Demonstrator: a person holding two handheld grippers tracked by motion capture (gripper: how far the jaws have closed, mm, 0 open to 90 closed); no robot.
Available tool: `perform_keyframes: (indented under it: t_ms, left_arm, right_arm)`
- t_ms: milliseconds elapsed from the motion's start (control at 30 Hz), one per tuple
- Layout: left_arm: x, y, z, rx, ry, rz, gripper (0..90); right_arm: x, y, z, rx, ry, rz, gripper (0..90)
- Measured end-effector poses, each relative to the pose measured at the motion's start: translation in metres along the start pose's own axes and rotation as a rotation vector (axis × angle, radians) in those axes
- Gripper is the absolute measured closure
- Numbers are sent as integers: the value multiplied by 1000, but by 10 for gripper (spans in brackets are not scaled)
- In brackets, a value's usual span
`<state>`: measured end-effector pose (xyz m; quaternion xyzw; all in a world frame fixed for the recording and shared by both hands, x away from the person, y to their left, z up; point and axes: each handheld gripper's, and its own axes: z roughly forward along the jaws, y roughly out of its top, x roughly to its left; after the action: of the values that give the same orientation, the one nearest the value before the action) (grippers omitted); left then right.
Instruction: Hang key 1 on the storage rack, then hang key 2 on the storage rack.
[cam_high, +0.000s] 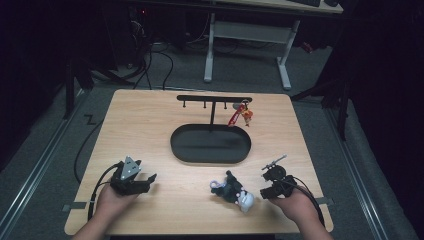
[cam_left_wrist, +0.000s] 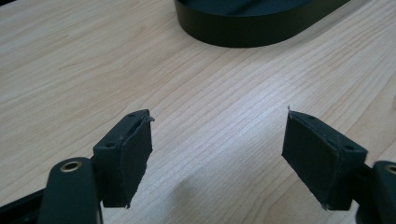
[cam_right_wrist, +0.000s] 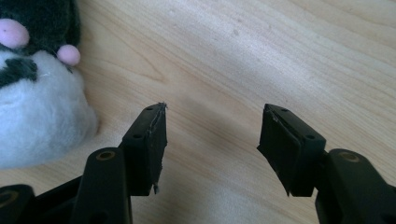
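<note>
While both hands rest near the front edge of the wooden surface (cam_high: 150, 115), neither tool grips anything.

Left tool (cam_high: 145, 181): front-left of surface, grey three-cornered plate on top, cable trailing back toward the person. In the left gripper view the left tool (cam_left_wrist: 219, 156) has jaws spread wide, bare wood between the pads, nothing touched. Rim of the black oval tray (cam_left_wrist: 243, 35) sits ahead of it, well apart.

Right tool (cam_high: 266, 192): front-right, just beside the plush toy (cam_high: 235, 192). In the right gripper view the right tool (cam_right_wrist: 211, 149) has jaws parted, released, only wood grain between them. Plush toy (cam_right_wrist: 39, 93) lies to the left of the left jaw, near but apart; white fuzzy part w/ black patches and two pink bits visible.

Plush toy pos.: lying on the surface between the two hands, closer to the right one, in front of the tray (cam_high: 180, 150) and outside it.

Behind tray: black T-shaped hanger rack (cam_high: 214, 100) w/ pegs; a red-orange charm (cam_high: 240, 115) hangs near its right end.
</note>
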<state>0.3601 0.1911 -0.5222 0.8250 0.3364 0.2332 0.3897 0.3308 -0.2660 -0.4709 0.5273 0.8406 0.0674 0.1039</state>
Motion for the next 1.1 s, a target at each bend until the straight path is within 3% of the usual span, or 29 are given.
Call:
perform_keyframes:
  t_ms: [167, 267, 567, 767, 867, 933, 1100]
  left_arm:
    - [-1, 1, 1, -3, -6, 6, 244]
    - [-2, 3, 1, -9, -8, 6, 244]
    - [-4, 2, 1, -4, -16, 6, 244]
    - [-3, 2, -1, -1, -14, 12, 244]
    - [-4, 0, -3, 3, -13, 16, 243]
    - [-3, 0, -4, -3, -12, 8, 243]
    - [-4, -1, -4, 7, -12, 10, 243]
  right_arm:
    - [1, 8, -4, 59, 18, -20, 371]
    - [2, 11, -9, 64, 23, -14, 354]
    - [11, 21, -25, 67, 46, -59, 318]
    - [25, 30, -36, 56, 86, -89, 224]
    - [32, 33, -37, 58, 104, -73, 152]
    - [37, 34, -36, 47, 119, -109, 144]
    - [50, 34, -27, 69, 137, -142, 127]
